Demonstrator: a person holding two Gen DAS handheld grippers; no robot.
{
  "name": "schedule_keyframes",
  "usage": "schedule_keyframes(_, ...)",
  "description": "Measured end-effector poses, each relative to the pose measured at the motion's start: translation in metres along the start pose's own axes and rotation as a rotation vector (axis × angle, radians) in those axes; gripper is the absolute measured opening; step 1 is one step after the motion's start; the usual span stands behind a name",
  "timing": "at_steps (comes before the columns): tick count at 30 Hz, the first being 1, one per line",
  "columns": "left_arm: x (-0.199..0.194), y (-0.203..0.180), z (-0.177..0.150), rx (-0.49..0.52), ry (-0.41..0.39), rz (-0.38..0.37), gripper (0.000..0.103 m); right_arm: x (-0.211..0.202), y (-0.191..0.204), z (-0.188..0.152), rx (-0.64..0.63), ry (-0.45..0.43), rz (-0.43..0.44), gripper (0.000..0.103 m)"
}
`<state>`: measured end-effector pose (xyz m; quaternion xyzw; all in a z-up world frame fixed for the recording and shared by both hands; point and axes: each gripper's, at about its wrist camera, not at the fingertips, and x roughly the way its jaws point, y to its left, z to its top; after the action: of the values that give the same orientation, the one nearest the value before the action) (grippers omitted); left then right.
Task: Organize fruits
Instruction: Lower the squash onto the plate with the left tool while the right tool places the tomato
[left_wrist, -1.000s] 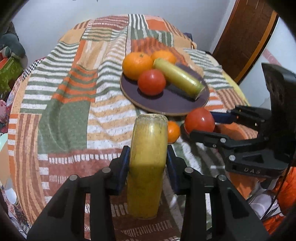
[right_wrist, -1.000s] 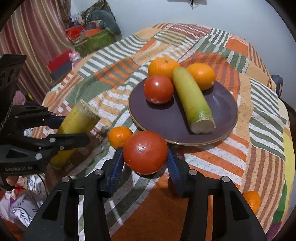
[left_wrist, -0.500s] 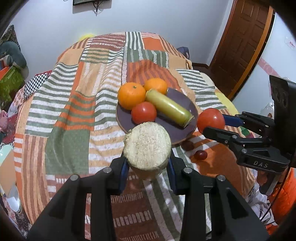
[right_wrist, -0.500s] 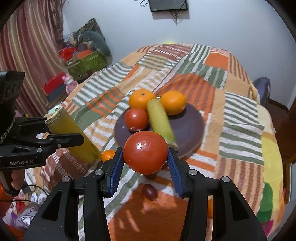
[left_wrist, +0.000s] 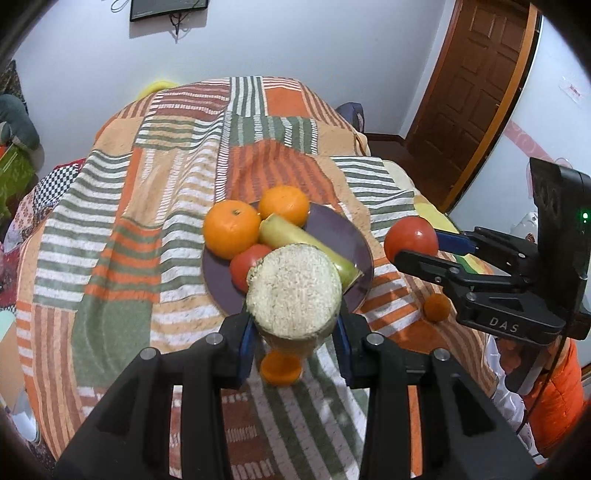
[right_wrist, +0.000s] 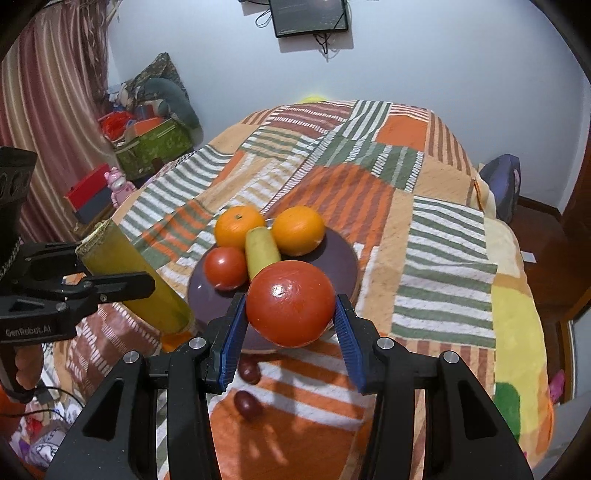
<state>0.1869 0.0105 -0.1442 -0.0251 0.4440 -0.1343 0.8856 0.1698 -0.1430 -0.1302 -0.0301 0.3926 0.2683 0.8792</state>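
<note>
Across a bed covered by a striped patchwork quilt (right_wrist: 369, 206) in orange, green and white sits a dark purple plate (right_wrist: 340, 258) holding two oranges (right_wrist: 299, 230), a tomato (right_wrist: 225, 267) and a yellow-green stalk piece (right_wrist: 260, 251). White walls, a wall-mounted screen (right_wrist: 310, 16), a striped curtain (right_wrist: 44, 110) and a brown door (left_wrist: 476, 92) surround the bed. Held above the quilt, the left gripper (left_wrist: 293, 334) is clamped on a thick yellow-green cane section (left_wrist: 293, 291), its pale cut end facing the camera. The right gripper (right_wrist: 290, 332) is clamped on a large red tomato (right_wrist: 290, 308), raised just in front of the plate. Small oranges (left_wrist: 436, 306) and two dark grape-like fruits (right_wrist: 247, 404) lie loose on the quilt. The cane hides part of the plate in the left wrist view, and the tomato hides the plate's near rim in the right.
</note>
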Motion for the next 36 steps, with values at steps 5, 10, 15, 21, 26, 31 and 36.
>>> schedule_keyframes(5, 0.019, -0.005, 0.007, 0.008, 0.025, -0.011, 0.036, 0.008, -0.007, 0.004, 0.0, 0.01, -0.009, 0.044)
schedule_keyframes(10, 0.041, -0.004, 0.01, 0.001, 0.055, -0.015, 0.036, 0.021, -0.014, 0.008, -0.005, 0.029, -0.014, 0.044)
schedule_keyframes(15, 0.052, -0.001, 0.019, -0.01, 0.061, -0.016, 0.036, 0.034, -0.019, 0.012, -0.005, 0.049, -0.017, 0.044)
schedule_keyframes(21, 0.064, 0.004, 0.028, -0.018, 0.056, -0.013, 0.036, 0.051, -0.021, 0.018, 0.004, 0.062, -0.02, 0.044)
schedule_keyframes(26, 0.067, 0.007, 0.032, -0.028, 0.044, -0.018, 0.036, 0.07, -0.022, 0.023, 0.017, 0.091, -0.01, 0.044)
schedule_keyframes(31, 0.072, 0.008, 0.038, -0.022, 0.031, -0.001, 0.036, 0.085, -0.02, 0.024, 0.003, 0.124, -0.008, 0.044)
schedule_keyframes(36, 0.076, 0.005, 0.04, -0.016, 0.015, 0.021, 0.037, 0.094, -0.02, 0.025, 0.009, 0.151, -0.002, 0.045)
